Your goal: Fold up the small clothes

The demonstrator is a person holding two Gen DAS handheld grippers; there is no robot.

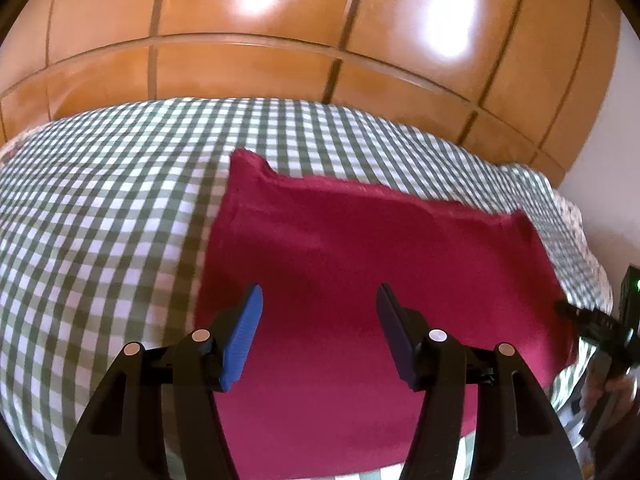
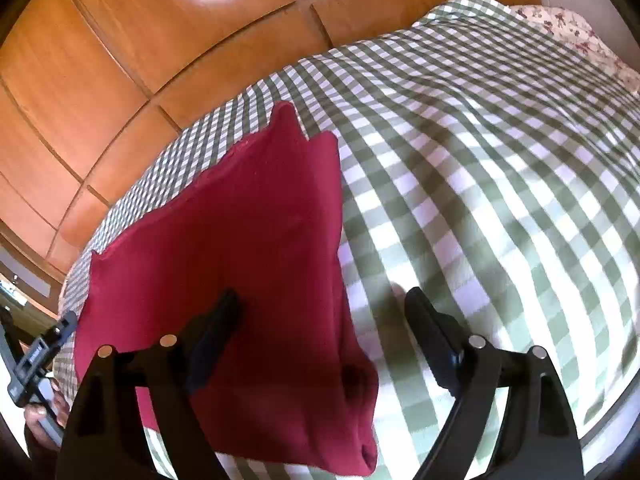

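The dark red cloth point(image 1: 360, 272) lay flat, partly folded, on the green-checked bedspread point(image 1: 100, 208), and with the left gripper point(image 1: 319, 332) and right gripper point(image 2: 320, 340) both spread wide, holding nothing, I'd pinch matching corners so edges line up.

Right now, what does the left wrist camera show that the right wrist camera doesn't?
Only the left wrist view shows the left tool open above the red garment, one pad blue. Only the right wrist view shows the floral pillow at the far corner and the right tool open over the garment's right edge. Both show the garment lying on the green checked bedspread before a wooden wardrobe.
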